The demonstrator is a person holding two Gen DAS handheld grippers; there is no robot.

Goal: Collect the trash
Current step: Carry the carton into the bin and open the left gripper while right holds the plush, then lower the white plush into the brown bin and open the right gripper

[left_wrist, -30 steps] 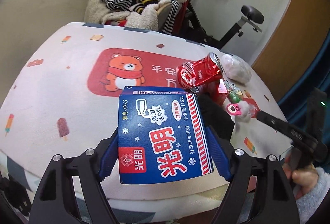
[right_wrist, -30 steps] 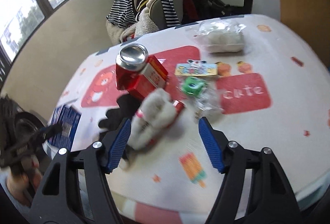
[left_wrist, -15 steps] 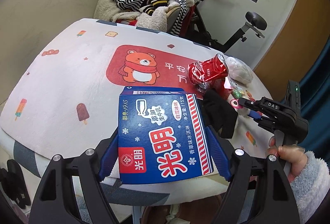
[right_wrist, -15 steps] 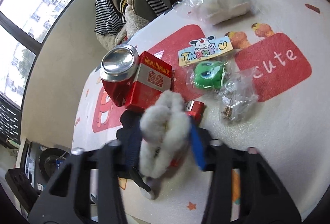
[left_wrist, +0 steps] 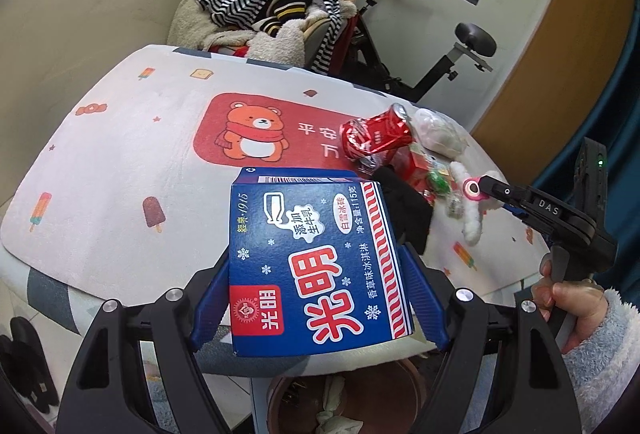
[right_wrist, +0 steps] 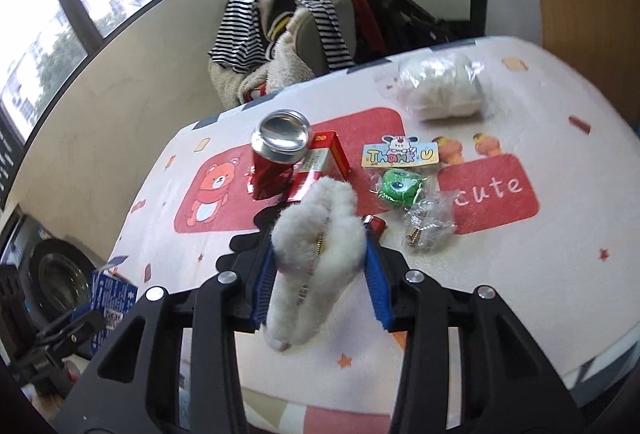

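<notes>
My left gripper (left_wrist: 316, 294) is shut on a blue ice-cream carton (left_wrist: 316, 262), held off the table's near edge above a brown bin (left_wrist: 344, 398). My right gripper (right_wrist: 318, 270) is shut on a white fluffy toy (right_wrist: 316, 254), lifted over the table; the toy also shows in the left wrist view (left_wrist: 472, 206). On the table lie a crushed red can (right_wrist: 276, 154), a red cigarette box (right_wrist: 320, 166), a black cloth (left_wrist: 404, 210), a green toy in plastic (right_wrist: 400, 188), a bag of screws (right_wrist: 430, 224) and a white wrapped bundle (right_wrist: 440, 88).
The table (left_wrist: 120, 162) has a white cloth with red bear panels. A chair piled with striped clothes (left_wrist: 272, 10) and an exercise bike (left_wrist: 440, 66) stand behind it. The bin holds crumpled paper (left_wrist: 336, 422). Black slippers (left_wrist: 28, 366) lie on the floor at left.
My left gripper has drawn back and up from the table with the carton, over the bin. My right gripper has closed on the fluffy toy and lifted it.
</notes>
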